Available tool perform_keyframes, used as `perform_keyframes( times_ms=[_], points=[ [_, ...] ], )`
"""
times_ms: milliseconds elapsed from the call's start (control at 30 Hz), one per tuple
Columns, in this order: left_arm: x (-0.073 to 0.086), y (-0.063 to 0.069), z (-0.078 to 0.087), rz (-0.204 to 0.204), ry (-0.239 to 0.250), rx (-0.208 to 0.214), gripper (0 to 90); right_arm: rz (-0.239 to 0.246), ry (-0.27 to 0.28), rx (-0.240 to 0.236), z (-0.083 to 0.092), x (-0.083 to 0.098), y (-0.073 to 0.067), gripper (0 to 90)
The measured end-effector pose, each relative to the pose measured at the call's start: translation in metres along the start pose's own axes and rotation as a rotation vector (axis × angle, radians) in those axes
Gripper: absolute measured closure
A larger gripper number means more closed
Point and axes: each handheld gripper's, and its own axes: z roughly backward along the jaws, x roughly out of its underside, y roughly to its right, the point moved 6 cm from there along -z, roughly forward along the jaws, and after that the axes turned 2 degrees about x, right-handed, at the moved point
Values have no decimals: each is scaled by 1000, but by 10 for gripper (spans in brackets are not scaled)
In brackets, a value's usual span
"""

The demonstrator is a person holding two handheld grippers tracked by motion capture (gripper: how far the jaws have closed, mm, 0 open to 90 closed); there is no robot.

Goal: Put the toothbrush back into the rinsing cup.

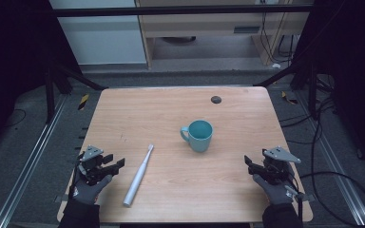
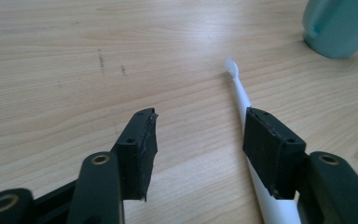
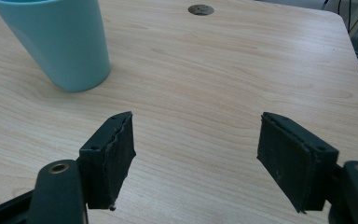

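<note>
One teal mug [image 1: 199, 135] standing upright mid-counter [image 1: 171, 109], inside looking empty, handle pointing at nine o'clock, white toothbrush [image 1: 139, 175] lying at seven o'clock, left claw [image 1: 109, 164] and right claw [image 1: 249, 166] both gaping open, left gripper view revealing bristles [image 2: 232, 68].

a lab-like recording space; a wooden table [image 1: 180, 114] stands inside a black metal frame [image 1: 180, 10] on grey carpet [image 1: 24, 142]; loose cables [image 1: 332, 142] trail across it; pale cabinets [image 1: 104, 33] behind

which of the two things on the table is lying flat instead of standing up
The white toothbrush. It lies flat on the table beside the left gripper, bristles pointing away from the person. The teal mug stands upright, mouth up.
</note>
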Motion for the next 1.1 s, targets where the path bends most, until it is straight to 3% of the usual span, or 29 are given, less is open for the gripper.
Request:
perform_keyframes(
  times_ms=[200, 300, 667, 900, 1100],
  points=[
    [3, 12, -1, -5, -38, 42, 529, 4, -20, -5, -1, 3, -1, 286],
    [7, 21, -2, -28, -67, 54, 564, 12, -30, -7, -2, 4, -2, 292],
    [17, 45, -2, -57, -140, 125, 776, 23, -48, -13, -2, 7, -4, 317],
    [28, 58, -5, -79, -193, 169, 833, 18, -56, -13, -3, 8, -4, 320],
    [35, 61, -8, -84, -229, 178, 854, 19, -60, -13, -3, 9, -4, 321]
  ],
)
